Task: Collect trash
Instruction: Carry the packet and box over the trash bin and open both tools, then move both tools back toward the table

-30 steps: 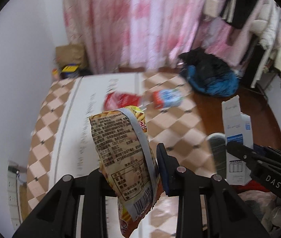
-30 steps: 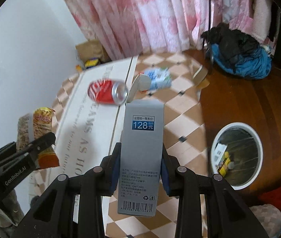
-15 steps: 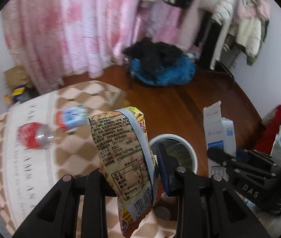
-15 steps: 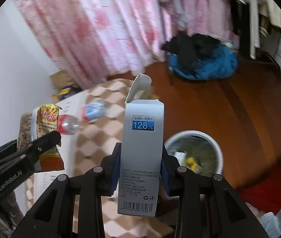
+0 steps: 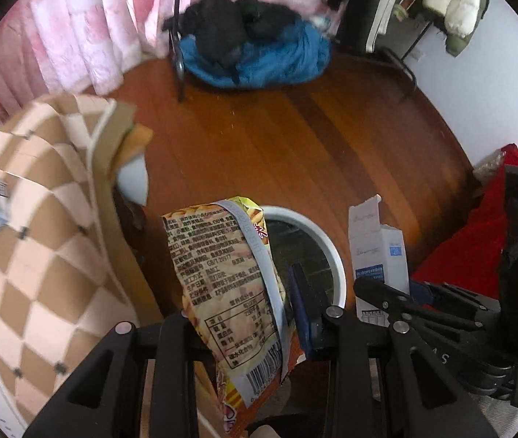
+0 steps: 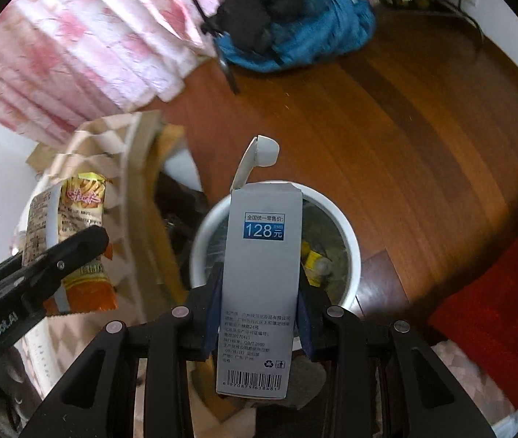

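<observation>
Both views evenly lit by soft daylight, no hard shadows; broad sheen on the wood floor [image 6: 423,116] right of centre. Heavy fisheye bending plus black vignette at all corners. Motion blur on the pink curtain [image 6: 76,54] upper left and the bench [image 5: 39,237] at left edge, while the held box [image 6: 259,284] and snack bag [image 5: 229,284] print stays sharp.

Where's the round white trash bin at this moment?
The round white trash bin stands on the brown wooden floor, low in the right wrist view, just behind the tall grey carton held by the right gripper, with the checkered table to its left.
</observation>
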`<state>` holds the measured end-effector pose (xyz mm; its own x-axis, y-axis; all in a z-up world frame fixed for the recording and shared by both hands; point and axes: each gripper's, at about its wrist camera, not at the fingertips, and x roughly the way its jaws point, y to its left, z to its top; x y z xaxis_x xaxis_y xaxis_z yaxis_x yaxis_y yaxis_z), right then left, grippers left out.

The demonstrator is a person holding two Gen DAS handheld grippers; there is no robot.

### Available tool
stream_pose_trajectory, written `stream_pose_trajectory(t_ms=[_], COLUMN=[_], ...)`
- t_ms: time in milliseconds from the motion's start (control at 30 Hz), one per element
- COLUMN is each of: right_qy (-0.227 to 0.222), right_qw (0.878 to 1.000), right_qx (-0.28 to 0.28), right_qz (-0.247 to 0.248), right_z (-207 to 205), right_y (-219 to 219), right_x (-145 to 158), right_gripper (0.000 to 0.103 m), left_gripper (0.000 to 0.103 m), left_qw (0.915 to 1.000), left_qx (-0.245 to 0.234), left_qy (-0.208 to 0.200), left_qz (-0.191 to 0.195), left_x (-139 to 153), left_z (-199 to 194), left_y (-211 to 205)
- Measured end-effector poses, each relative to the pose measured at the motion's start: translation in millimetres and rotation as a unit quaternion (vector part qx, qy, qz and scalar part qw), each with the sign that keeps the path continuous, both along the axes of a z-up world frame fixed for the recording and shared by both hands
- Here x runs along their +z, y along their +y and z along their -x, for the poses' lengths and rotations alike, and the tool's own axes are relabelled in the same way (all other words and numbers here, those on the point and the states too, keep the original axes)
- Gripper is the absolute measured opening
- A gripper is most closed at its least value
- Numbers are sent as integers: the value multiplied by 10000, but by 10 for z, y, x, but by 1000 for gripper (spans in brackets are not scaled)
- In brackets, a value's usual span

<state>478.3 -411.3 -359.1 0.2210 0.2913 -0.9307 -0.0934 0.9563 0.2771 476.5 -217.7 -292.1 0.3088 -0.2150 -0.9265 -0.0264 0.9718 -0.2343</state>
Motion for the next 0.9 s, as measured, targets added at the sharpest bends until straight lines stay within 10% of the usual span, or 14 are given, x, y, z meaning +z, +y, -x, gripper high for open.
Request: stream_pose_trajectory(t_ms=[233,400,467,567,733,900], right_qy=[273,387,387,364,417,392], right_qw=[9996,9990,9989,9988,9976,9942], right_qx=[-118,-189,-214,-204,-244,-340], right_qz=[20,91,155,267,503,937], right_z=[-203,-231,-232,-206,-113,47], right_y=[-74,-108,-116,-102,-107,-140], right_x=[-417,-529,-543,-515,-429,-213], right_gripper=[37,39,50,71,103,103], left_gripper=[32,67,68,99,102,103], left_qw=[9997,9997,9997,9996,9988,9978], left_qx=[22,72,97,128,166,219], left_qy=[250,243,219,195,146,36], left_qz=[74,-21,-72,-182,-443,-628], left_x=[-188,-196,-185,-152,-58,128], left_z=[-72,-75,-63,-26,106,255], left_y=[-45,-20,-14,-2,44,114])
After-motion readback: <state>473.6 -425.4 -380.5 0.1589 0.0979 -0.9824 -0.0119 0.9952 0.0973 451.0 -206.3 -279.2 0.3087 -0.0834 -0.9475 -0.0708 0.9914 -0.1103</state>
